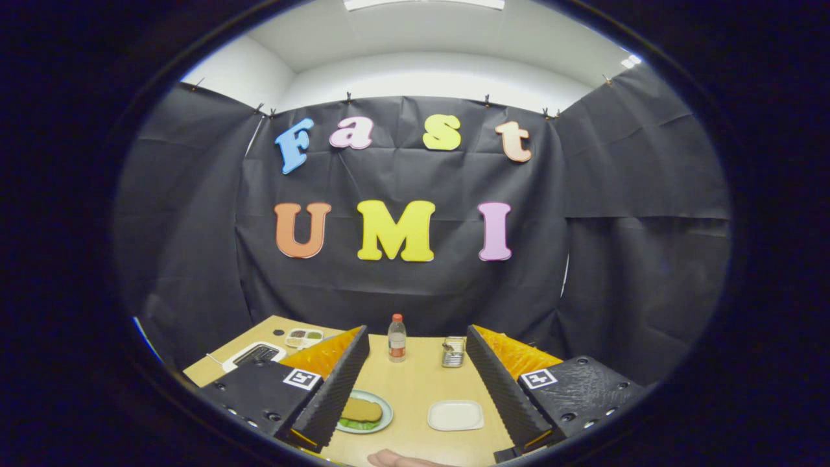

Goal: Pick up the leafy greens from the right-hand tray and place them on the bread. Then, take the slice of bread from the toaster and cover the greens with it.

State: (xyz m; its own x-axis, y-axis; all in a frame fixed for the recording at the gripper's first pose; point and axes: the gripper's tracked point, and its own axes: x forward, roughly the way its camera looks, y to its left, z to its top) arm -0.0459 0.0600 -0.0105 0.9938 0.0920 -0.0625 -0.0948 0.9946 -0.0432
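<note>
Between the fingers, on the table (415,389), I found a plate (385,421) carrying bread (362,409) over greens (356,424); the task looked essentially done. I judged the bread light, soft and easily crushed, best taken by its edges. My gripper (415,389) stood spread wide, holding and touching nothing. A white tray (455,415) lay just beside, the toaster (256,354) beyond the left finger.

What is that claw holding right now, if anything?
Nothing. The claw is open, its fingers spread wide with only bare table between them. The bread on the green plate lies untouched beside the left finger.
</note>
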